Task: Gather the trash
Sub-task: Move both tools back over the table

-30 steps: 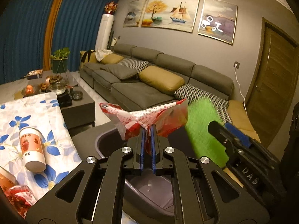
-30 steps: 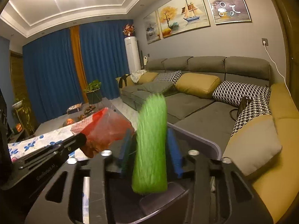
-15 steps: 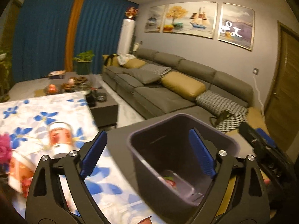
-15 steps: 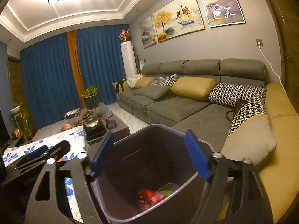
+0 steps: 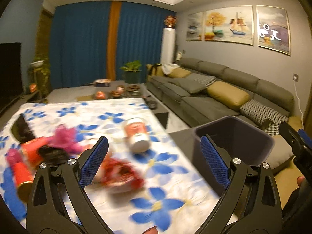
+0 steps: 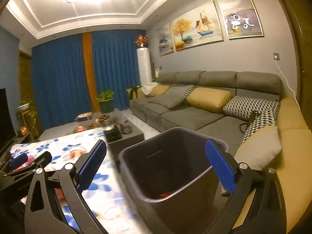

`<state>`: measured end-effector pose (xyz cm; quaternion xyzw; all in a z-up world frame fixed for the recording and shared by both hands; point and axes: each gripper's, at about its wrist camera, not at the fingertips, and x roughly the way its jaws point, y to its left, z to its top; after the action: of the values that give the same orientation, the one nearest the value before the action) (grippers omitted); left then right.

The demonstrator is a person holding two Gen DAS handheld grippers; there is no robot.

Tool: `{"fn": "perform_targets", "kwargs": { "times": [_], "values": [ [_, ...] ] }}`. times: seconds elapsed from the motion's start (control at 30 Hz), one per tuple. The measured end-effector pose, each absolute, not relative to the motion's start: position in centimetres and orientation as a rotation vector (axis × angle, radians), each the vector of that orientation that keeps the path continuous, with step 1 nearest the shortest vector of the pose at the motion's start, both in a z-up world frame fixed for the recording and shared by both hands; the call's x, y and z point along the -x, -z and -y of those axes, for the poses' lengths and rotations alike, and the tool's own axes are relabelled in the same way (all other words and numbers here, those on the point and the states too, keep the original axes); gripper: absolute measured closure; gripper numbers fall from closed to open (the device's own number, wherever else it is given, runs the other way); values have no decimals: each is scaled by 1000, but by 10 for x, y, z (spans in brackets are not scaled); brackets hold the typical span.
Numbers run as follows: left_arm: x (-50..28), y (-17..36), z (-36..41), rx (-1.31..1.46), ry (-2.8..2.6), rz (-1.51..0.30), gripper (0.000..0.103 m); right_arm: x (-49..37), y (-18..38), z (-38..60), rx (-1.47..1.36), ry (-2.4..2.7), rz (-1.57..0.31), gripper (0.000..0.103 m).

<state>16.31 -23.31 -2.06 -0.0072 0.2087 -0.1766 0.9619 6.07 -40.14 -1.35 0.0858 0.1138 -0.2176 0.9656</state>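
Left wrist: left tongs point(image 5: 154, 161) just opened wide, empty, red wrapper point(image 5: 120, 173) below; right tongs point(image 6: 156, 165) likewise over bin point(image 6: 175, 175).

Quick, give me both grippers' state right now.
Left gripper: open, empty, jaws just opened.
Right gripper: open, empty, jaws just opened, over the bin.

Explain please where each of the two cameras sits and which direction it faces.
Left wrist: on the left tool, jaws open, facing the flowered tablecloth with its scattered trash; the right tool shows at the right edge.
Right wrist: on the right tool, jaws open and empty, facing into the trash bin; the left tool shows at the left edge.
Shared: bin, tablecloth, sofa, blue curtains.
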Motion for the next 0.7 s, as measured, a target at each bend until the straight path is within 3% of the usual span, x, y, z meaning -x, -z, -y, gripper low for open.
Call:
{"fn": "perform_targets", "kwargs": {
  "times": [0.5, 0.7],
  "values": [
    [-99, 44, 35, 24, -14, -409, 9, -62, 29, 249, -133, 126, -292, 6],
    [-86, 58, -12, 20, -52, -424, 9, -63, 37, 207, -121, 73, -316, 6]
  ]
}}
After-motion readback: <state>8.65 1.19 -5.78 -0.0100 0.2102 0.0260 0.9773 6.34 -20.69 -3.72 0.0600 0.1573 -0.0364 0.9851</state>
